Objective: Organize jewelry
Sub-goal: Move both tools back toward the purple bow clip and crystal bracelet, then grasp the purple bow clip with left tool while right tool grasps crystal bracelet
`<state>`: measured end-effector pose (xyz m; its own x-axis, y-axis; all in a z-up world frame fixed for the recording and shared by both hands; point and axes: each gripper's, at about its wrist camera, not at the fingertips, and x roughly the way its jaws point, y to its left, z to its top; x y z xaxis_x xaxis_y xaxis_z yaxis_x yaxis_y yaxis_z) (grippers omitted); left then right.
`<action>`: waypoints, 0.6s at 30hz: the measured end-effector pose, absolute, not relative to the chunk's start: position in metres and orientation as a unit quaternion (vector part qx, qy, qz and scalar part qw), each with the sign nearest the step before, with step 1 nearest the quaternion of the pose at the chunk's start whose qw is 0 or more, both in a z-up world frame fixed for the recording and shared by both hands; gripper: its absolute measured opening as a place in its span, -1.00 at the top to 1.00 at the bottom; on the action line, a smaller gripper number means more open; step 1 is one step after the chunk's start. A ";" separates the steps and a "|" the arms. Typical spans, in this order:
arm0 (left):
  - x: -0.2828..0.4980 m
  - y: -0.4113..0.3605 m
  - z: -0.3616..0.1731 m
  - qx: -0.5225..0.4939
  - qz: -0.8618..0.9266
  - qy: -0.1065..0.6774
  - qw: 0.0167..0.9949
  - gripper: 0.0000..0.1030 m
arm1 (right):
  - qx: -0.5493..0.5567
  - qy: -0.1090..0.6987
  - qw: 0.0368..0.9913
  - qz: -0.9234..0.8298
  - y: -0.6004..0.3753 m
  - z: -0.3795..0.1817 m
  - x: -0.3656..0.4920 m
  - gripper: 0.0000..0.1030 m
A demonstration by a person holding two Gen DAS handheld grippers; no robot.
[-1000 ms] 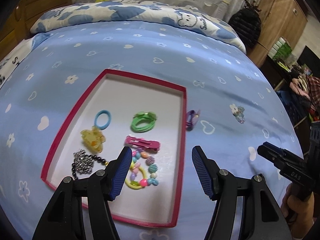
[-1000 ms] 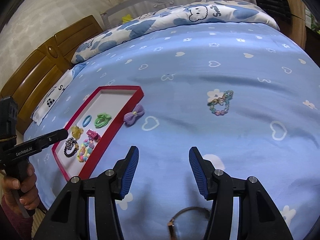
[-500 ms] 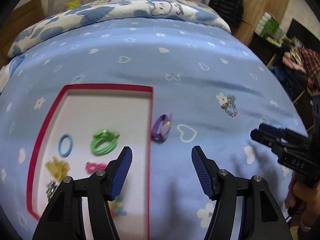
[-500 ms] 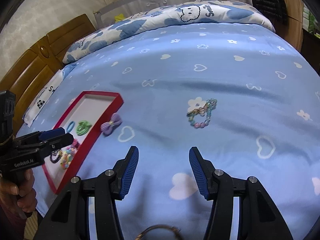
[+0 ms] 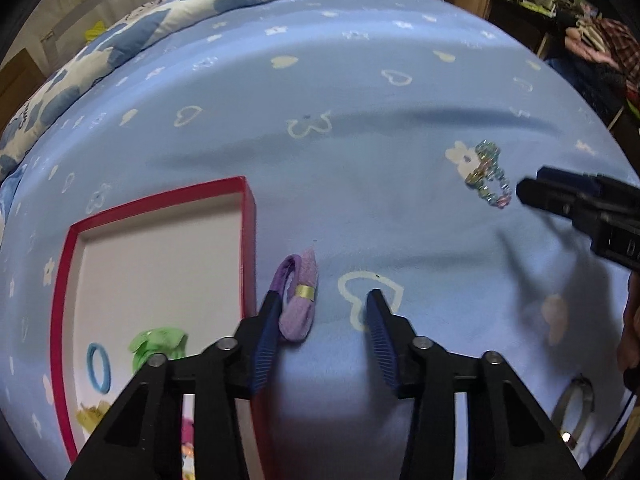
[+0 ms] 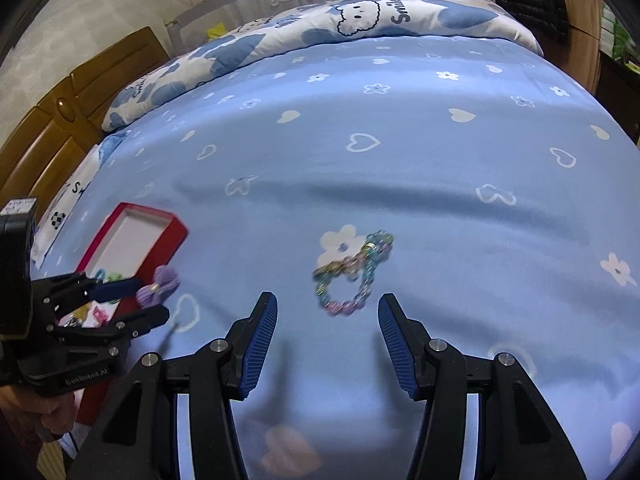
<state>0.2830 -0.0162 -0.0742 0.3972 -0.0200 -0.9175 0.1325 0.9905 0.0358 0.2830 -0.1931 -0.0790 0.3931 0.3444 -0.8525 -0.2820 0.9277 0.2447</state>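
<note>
A purple bow hair tie [image 5: 298, 300] lies on the blue bedsheet just right of the red-rimmed tray [image 5: 248, 240]. My left gripper [image 5: 323, 300] is down around it and its jaws are closing. The left finger touches the bow and the right pad stands apart from it. A pastel beaded bracelet [image 6: 338, 309] lies on the sheet, partly between the open fingers of my right gripper [image 6: 328, 301], which hangs just above it. The tray holds a green hair tie [image 5: 158, 342], a blue hair tie [image 5: 98, 366] and a yellow claw clip [image 5: 90, 414].
A metal bangle [image 5: 576, 404] lies near the bed's right edge. A cloud-print quilt [image 6: 360, 20] is folded at the far end, and a wooden headboard [image 6: 60, 120] stands at the left. A person's hand [image 6: 52, 420] holds the left gripper's handle.
My left gripper went right from above the tray, sank to the purple bow and narrowed its jaws. My right gripper moved forward and down to the bracelet with its opening unchanged.
</note>
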 end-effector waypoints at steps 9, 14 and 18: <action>0.291 -0.017 -0.086 0.043 -0.058 0.551 0.832 0.77 | 0.000 0.539 0.824 0.174 -0.182 -0.112 0.307 0.00; 0.283 -0.011 -0.076 0.015 -0.071 0.540 0.838 0.79 | -0.029 0.527 0.835 0.158 -0.177 -0.114 0.305 0.70; 0.271 -0.003 -0.062 -0.012 -0.082 0.527 0.846 0.79 | -0.020 0.517 0.841 0.161 -0.181 -0.107 0.299 0.70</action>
